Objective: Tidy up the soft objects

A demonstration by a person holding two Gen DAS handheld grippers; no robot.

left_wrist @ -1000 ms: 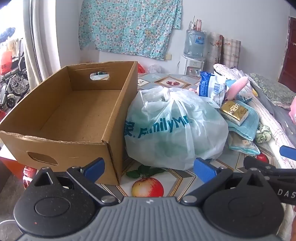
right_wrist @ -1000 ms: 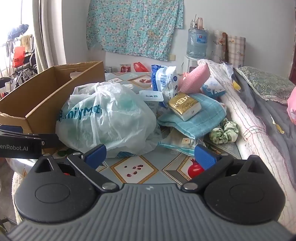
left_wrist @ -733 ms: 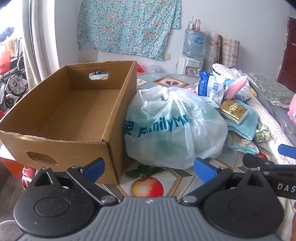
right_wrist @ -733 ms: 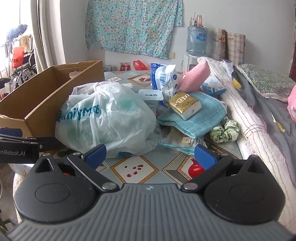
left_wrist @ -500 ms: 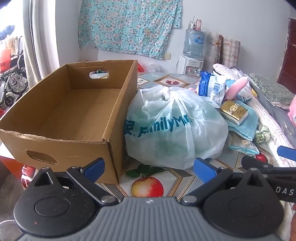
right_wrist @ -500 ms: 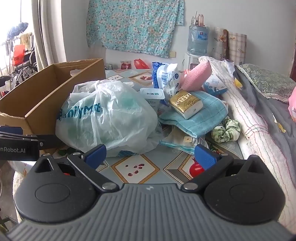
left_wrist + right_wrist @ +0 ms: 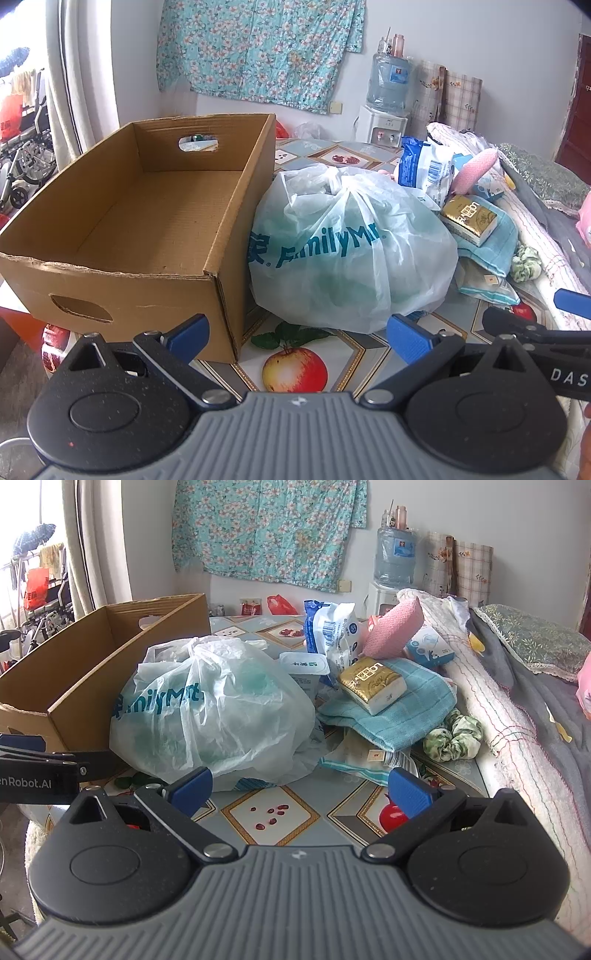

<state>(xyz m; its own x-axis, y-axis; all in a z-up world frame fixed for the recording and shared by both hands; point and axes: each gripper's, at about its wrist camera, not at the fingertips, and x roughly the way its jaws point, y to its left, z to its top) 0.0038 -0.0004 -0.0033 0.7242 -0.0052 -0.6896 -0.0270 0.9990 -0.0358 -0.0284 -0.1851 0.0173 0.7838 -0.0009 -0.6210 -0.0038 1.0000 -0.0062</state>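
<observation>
Claws, my left claw (image 7: 297,334) and right claw (image 7: 301,786), hang spread (nothing held) before the knotted white plastic bag (image 7: 347,251) beside the open brown cardboard box (image 7: 147,221).

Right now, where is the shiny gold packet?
The gold packet lies on top of the blue towel, to the right of the white plastic bag and in front of the pink cloth.

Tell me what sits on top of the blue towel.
A gold tissue pack lies on the blue towel, tilted, near its back edge. Beyond it a pink cloth leans over the pile; whether that touches the towel is hidden behind the pack.
</observation>
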